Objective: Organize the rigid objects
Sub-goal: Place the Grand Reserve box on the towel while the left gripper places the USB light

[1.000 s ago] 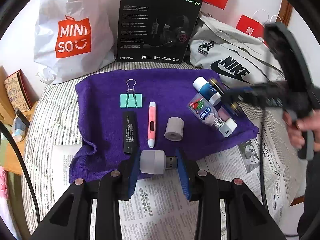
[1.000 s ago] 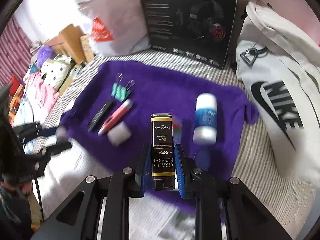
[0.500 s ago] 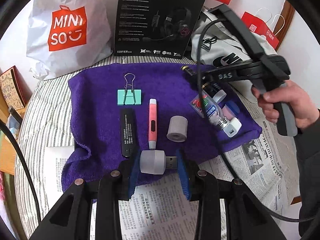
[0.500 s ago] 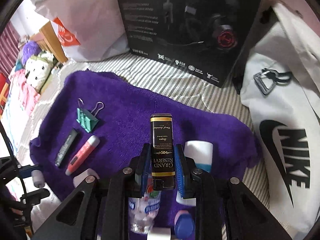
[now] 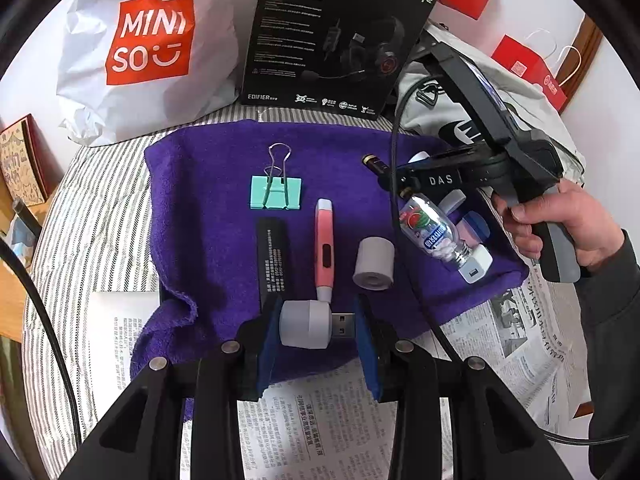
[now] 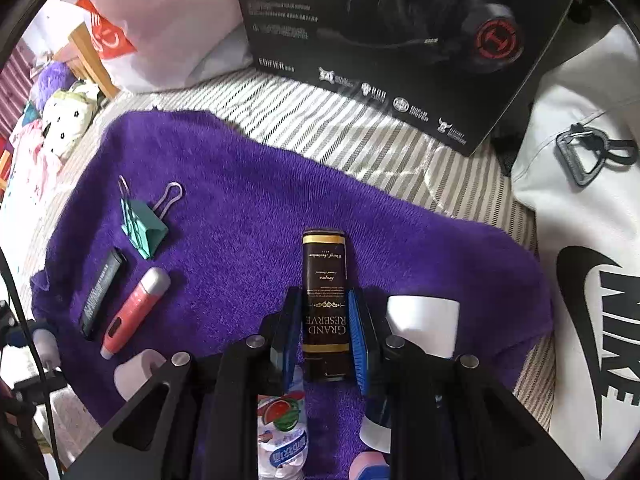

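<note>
My left gripper is shut on a grey USB plug light, held over the near edge of the purple towel. My right gripper is shut on a dark brown box marked Grand Reserve, low over the towel's far right part; in the left wrist view the right gripper is held by a hand. On the towel lie a green binder clip, a black stick, a pink pen-shaped device, a grey roll and a small clear bottle.
A white tube and a pink and blue item lie by the bottle under the right gripper. A black headset box, a white Miniso bag and a white Nike bag stand behind the towel. Newspaper covers the near side.
The right gripper with the brown box has come forward and down over the towel's far right part. The left gripper has hardly moved, still holding the USB light.
</note>
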`<control>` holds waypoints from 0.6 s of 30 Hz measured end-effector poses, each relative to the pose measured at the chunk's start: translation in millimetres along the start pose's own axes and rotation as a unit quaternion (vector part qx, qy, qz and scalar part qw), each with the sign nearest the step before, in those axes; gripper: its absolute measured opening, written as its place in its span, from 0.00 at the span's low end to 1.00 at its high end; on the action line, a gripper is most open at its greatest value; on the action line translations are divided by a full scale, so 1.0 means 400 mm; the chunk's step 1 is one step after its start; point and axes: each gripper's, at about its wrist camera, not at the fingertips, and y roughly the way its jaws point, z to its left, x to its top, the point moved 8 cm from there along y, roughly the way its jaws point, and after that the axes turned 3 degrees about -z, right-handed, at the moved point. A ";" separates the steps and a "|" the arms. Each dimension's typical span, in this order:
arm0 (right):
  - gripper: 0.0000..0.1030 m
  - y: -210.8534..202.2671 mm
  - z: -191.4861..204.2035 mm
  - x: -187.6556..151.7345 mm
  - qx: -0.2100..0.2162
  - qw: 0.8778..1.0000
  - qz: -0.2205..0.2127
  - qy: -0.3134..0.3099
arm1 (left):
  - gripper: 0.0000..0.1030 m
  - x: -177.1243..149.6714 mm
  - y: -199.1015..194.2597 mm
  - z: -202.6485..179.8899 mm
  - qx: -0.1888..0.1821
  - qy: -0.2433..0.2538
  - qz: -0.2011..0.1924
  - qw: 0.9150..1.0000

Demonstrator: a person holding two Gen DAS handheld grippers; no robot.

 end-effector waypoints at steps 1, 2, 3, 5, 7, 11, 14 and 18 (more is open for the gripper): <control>0.23 0.000 -0.002 0.001 0.001 1.000 0.000 0.000 | 0.33 0.002 0.001 0.003 0.000 -0.001 0.000 1.000; 0.23 0.000 -0.003 0.002 0.004 1.000 0.000 0.000 | 0.33 0.004 0.002 0.005 0.000 -0.002 0.000 1.000; 0.23 0.000 -0.002 0.004 0.007 1.000 0.000 0.001 | 0.33 0.006 0.002 0.008 0.000 -0.003 0.000 1.000; 0.24 -0.002 -0.005 0.004 0.013 1.000 -0.001 0.000 | 0.33 0.008 0.002 0.013 0.000 -0.007 -0.001 1.000; 0.26 -0.007 -0.012 0.002 0.019 1.000 -0.003 -0.004 | 0.33 0.011 0.001 0.018 -0.001 -0.009 -0.002 1.000; 0.43 -0.032 -0.016 -0.009 0.027 1.000 -0.009 0.005 | 0.33 0.014 0.000 0.015 -0.005 -0.007 -0.003 1.000; 0.45 -0.077 -0.015 -0.021 0.029 0.999 -0.027 0.010 | 0.33 0.015 0.002 0.009 -0.007 -0.006 -0.003 1.000; 0.51 -0.142 -0.027 -0.051 0.030 0.998 -0.052 0.030 | 0.33 0.019 0.005 -0.005 -0.016 -0.009 -0.004 1.000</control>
